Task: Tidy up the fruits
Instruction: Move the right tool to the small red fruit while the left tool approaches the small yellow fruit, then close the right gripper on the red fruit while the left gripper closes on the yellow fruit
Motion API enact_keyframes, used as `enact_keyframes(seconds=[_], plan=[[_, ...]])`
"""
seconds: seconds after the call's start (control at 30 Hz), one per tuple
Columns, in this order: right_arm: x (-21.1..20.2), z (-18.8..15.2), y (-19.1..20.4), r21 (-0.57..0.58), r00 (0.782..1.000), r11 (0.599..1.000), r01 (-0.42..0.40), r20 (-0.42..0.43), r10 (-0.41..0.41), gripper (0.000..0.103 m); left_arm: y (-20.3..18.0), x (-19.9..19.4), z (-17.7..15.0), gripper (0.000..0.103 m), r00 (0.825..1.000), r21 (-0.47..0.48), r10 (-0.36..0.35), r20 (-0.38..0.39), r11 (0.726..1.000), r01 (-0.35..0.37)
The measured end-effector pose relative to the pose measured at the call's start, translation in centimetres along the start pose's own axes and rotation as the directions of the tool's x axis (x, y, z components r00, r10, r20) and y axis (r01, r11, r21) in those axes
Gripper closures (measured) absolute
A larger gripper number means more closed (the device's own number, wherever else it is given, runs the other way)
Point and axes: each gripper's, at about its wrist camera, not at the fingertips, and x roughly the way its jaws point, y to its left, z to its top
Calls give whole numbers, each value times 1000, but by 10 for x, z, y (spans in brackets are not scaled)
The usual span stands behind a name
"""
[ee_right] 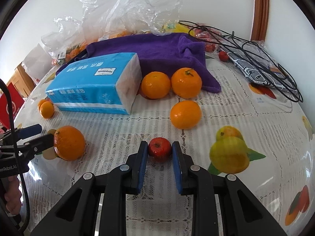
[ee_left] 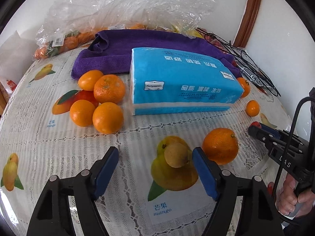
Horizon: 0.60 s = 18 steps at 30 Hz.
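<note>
In the right wrist view we find the right hand-held gripper at lower centre, its blue pads clamped on a small red fruit, one pad touching each side. The fruit sits at the fingertips, just above the lace-patterned desk.

In the left wrist view we find the left hand-held gripper at lower centre with its jaws apart. A small tan round fruit lies on the desk between the pads, nearer the right pad; we see no pad pressing on it. A large orange rests just beside the right pad, on its outer side.

We locate the remaining fruit as follows:
- Four oranges are clustered at left of centre in the left wrist view.
- Three oranges lie at upper centre in the right wrist view, near a purple towel.

A blue tissue pack occupies the centre of the left wrist view, lying partly on the towel. Clear plastic bags fill the upper frame.
</note>
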Motion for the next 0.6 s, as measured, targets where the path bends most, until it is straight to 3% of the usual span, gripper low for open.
enact_keyframes(seconds=[0.1, 0.27, 0.43, 0.5, 0.6], plan=[[1, 0, -1, 4, 1000, 1000, 12, 8, -12, 78, -8, 1, 0, 44, 1000, 31, 19, 14, 999, -19], [3, 2, 2, -3, 1000, 1000, 26, 8, -26, 78, -15, 1, -1, 79, 999, 82, 44, 32, 996, -46], [3, 2, 1, -1, 1000, 1000, 19, 8, -19, 77, -9, 1, -1, 79, 998, 55, 54, 44, 997, -56], [3, 2, 1, -2, 1000, 1000, -2, 8, 2, 69, -9, 1, -1, 79, 997, 56, 68, 45, 996, -70], [4, 2, 4, -15, 1000, 1000, 1, 5, -1, 67, -11, 2, -1, 79, 995, 68, 86, 44, 994, -89]])
